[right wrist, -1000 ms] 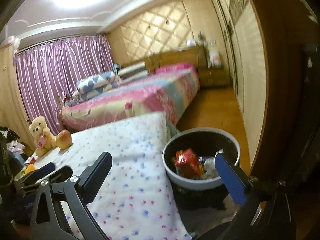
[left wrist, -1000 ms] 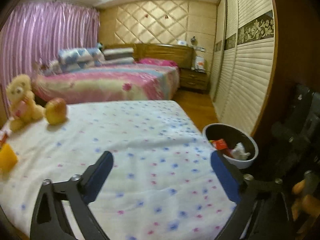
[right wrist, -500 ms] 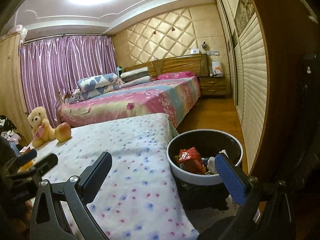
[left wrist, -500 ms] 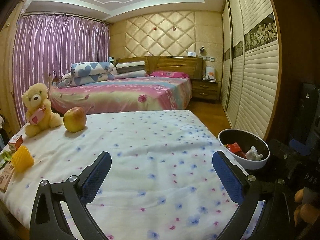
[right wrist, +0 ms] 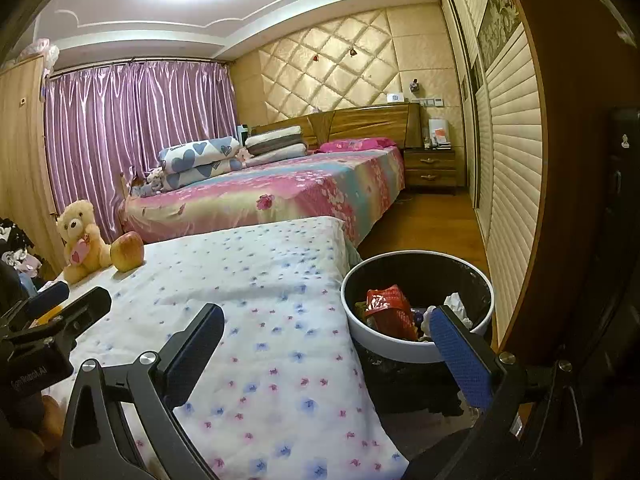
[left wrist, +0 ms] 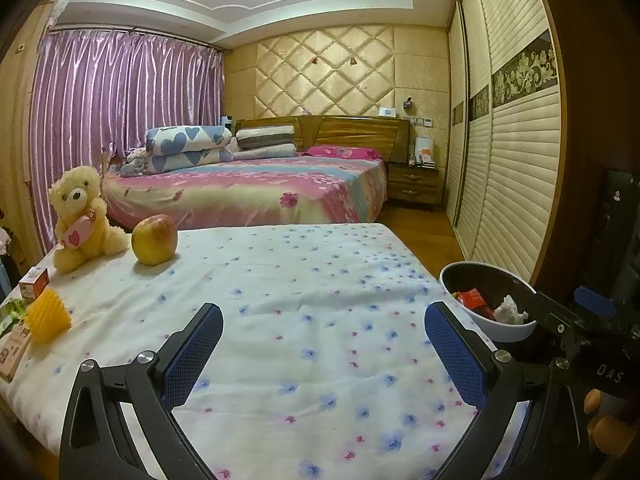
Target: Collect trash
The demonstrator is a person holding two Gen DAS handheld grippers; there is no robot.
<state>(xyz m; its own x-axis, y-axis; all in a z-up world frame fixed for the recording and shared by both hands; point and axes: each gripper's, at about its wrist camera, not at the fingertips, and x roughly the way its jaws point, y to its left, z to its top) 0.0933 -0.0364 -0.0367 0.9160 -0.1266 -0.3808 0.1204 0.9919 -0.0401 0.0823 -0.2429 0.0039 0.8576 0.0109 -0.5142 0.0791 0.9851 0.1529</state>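
Observation:
A white-rimmed trash bin (right wrist: 416,344) with a black liner stands on the floor at the right edge of the cloth-covered table (left wrist: 320,280). It holds a red wrapper (right wrist: 386,304) and crumpled white paper (right wrist: 456,304). The same bin (left wrist: 500,328) shows at the right of the left wrist view. My left gripper (left wrist: 323,316) hovers open over the floral cloth with nothing between its fingers. My right gripper (right wrist: 326,316) is open too and empty, its right finger in front of the bin. Small boxes (left wrist: 34,282) and a pink carton (left wrist: 14,350) lie at the table's left edge.
A teddy bear (left wrist: 80,220), an apple (left wrist: 154,240) and a yellow spiky block (left wrist: 46,316) sit at the table's far left. Behind is a bed (left wrist: 260,188) with purple curtains; wardrobe doors (left wrist: 512,168) line the right. Wooden floor (right wrist: 432,224) runs past the bin.
Both views have tilted upward and levelled out, showing more ceiling. Each gripper stays open and empty; the bin's contents look unchanged.

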